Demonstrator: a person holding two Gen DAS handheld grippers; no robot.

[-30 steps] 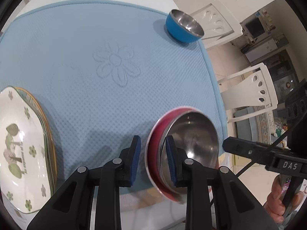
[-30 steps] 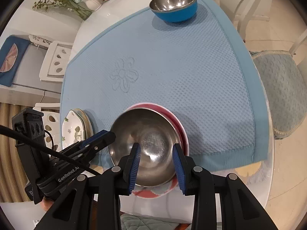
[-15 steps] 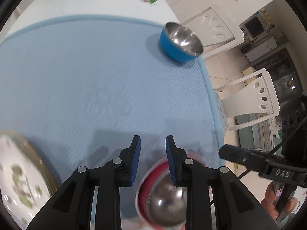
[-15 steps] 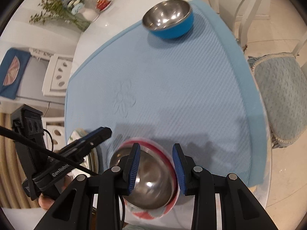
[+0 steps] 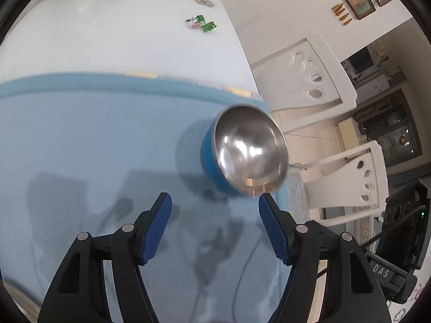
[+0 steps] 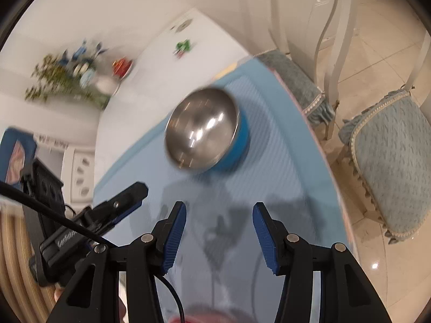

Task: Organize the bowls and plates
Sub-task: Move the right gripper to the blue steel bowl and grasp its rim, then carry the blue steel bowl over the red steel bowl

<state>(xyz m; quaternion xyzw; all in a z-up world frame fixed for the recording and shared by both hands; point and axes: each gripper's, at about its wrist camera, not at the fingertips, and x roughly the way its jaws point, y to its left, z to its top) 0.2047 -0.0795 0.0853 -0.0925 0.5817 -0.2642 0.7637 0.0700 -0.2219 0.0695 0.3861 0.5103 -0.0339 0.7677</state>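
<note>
The blue bowl [image 5: 243, 149], motion-blurred, is sitting on the blue mat [image 5: 80, 140] just ahead of both sets of jaws. The left gripper [image 5: 214, 204] and right gripper [image 6: 218, 210] are angling downward, jaws just opening, nothing between them. A red rim [image 6: 199, 319] is peeking in, cut off.

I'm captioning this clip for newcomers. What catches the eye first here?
The shiny steel bowl with a blue outside stands out, sitting near the far corner of the light blue mat. Both the left gripper and right gripper point at it, jaws just opened and nothing between them. Beyond lie green-wrapped candies on the white table.
</note>
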